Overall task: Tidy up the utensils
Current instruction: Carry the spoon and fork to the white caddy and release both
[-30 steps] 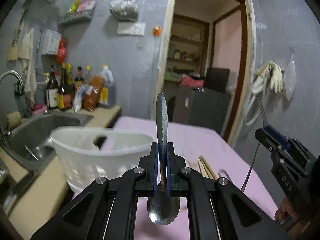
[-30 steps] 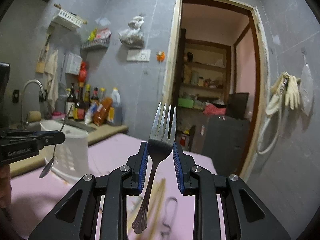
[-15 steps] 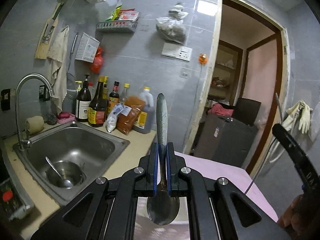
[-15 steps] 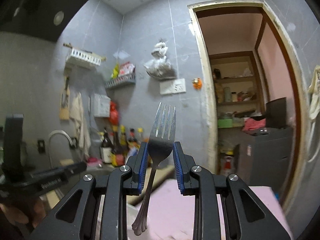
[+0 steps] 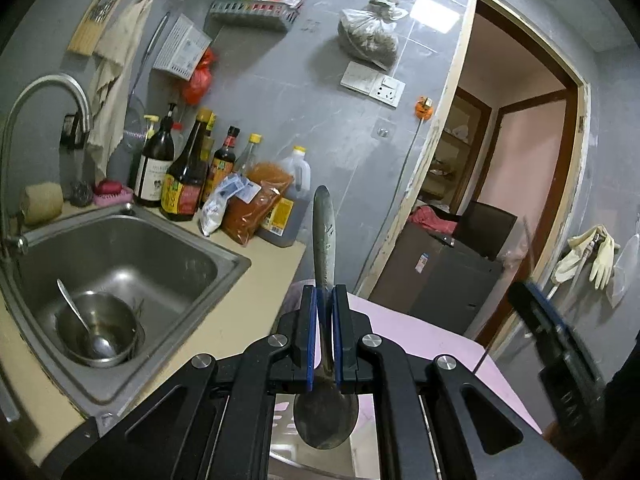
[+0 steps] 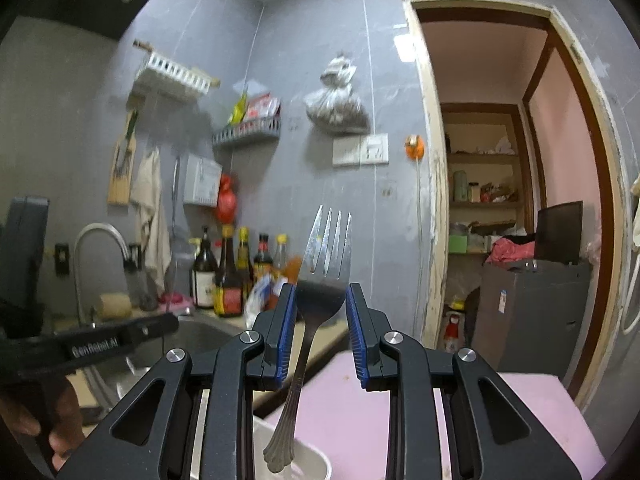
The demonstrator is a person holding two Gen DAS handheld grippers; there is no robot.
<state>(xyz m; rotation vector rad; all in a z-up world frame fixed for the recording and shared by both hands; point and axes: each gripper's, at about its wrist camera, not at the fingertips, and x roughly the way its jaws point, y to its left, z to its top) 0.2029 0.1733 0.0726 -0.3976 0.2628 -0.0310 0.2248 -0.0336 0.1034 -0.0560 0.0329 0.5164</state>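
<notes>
My left gripper [image 5: 324,336] is shut on a metal spoon [image 5: 325,420], handle up, bowl hanging below the fingers. My right gripper [image 6: 320,332] is shut on a metal fork [image 6: 326,256], tines up, its handle end over the rim of a white holder [image 6: 316,460] at the bottom of the right wrist view. The right gripper shows at the right edge of the left wrist view [image 5: 560,344]. The left gripper shows at the left of the right wrist view [image 6: 100,344]. Both are raised above the pink table [image 6: 500,420].
A steel sink [image 5: 120,256] with a bowl [image 5: 98,332] and a spoon in it lies left of the table. Sauce bottles [image 5: 184,176] and bags stand on the counter behind it. A tap [image 5: 44,92] rises at the left. An open doorway [image 5: 500,184] is at the right.
Both grippers have risen and tilted upward with their utensils. The white holder and chopsticks have dropped out of the left wrist view; the sink has come into it.
</notes>
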